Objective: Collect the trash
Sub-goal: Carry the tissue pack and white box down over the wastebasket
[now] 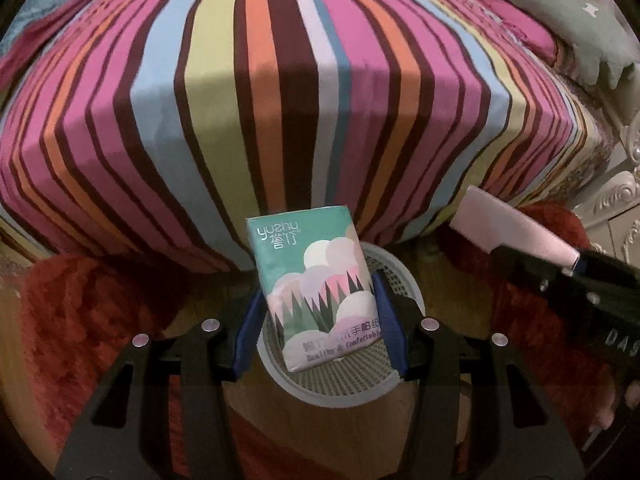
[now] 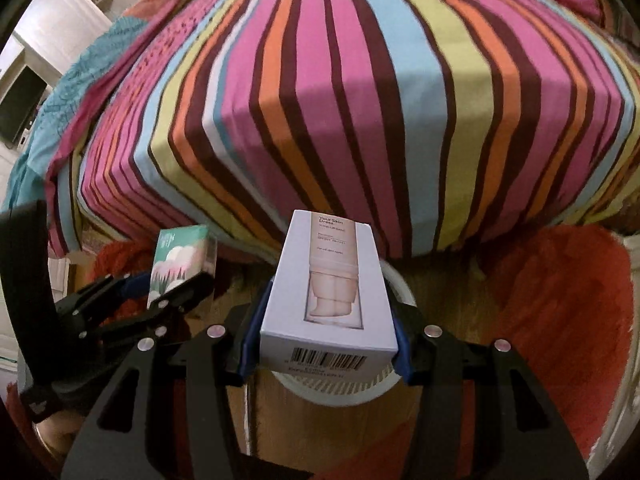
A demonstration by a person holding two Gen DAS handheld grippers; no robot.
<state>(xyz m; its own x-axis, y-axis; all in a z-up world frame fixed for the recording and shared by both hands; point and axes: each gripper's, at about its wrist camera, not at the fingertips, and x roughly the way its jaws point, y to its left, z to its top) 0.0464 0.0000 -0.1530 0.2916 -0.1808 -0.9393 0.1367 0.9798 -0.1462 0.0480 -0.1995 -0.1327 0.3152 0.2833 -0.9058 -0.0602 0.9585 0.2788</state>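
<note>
The tissue pack [image 1: 320, 288], pinched by the left hand-held gripper [image 1: 320, 336], hangs over the white mesh wastebasket [image 1: 340, 390], whose inside looks bare. The right hand-held gripper [image 2: 326, 340] clamps a skincare box [image 2: 328, 292] above the same basket, beside the striped bed [image 1: 280, 100].

Glossy plastic tissue pack [image 1: 316, 288]; matt cardboard box [image 2: 332, 280].

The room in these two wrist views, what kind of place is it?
Most likely a bedroom in a home. A bed with a striped sheet fills both views, a red shaggy rug lies on the wooden floor beside it, and a white mesh wastebasket stands at the bed's foot.
</note>
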